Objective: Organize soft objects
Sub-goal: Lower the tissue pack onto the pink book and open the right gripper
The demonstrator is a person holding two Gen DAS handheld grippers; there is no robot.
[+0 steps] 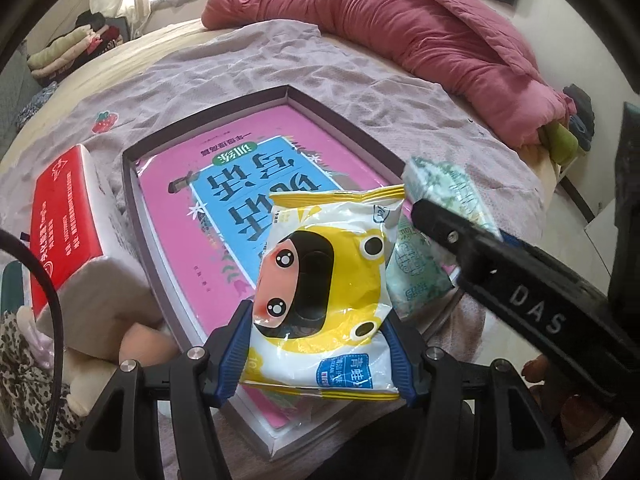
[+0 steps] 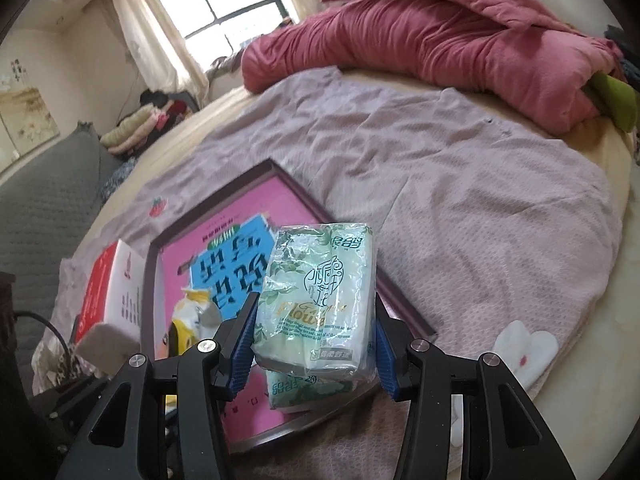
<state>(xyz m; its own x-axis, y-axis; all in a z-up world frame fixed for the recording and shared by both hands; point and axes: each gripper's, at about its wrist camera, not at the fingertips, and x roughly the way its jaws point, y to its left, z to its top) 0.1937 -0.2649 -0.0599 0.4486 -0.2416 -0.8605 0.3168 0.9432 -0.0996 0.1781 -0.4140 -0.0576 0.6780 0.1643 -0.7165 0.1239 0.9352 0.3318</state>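
Observation:
My left gripper (image 1: 319, 314) is shut on a yellow and white wipes pack (image 1: 332, 280) with a cartoon frog, held over the near end of a shallow dark-rimmed box (image 1: 200, 122). A pink book (image 1: 240, 152) lies flat in that box. To the right, my right gripper (image 2: 316, 308) is shut on a pale green tissue pack (image 2: 320, 280), held above the box's (image 2: 216, 196) near right corner. A second green pack (image 2: 304, 388) lies just under it on the book (image 2: 240, 208). The right gripper's black finger (image 1: 500, 276) crosses the left wrist view. The wipes pack (image 2: 188, 320) shows at the left.
A red and white carton (image 1: 64, 216) stands left of the box on a mauve sheet (image 1: 240, 60). A pink duvet (image 1: 400, 20) is bunched along the bed's far side. Leopard-print fabric (image 1: 24, 360) and a black cable (image 1: 52, 292) sit at the near left. Folded clothes (image 1: 76, 48) are stacked beyond the bed.

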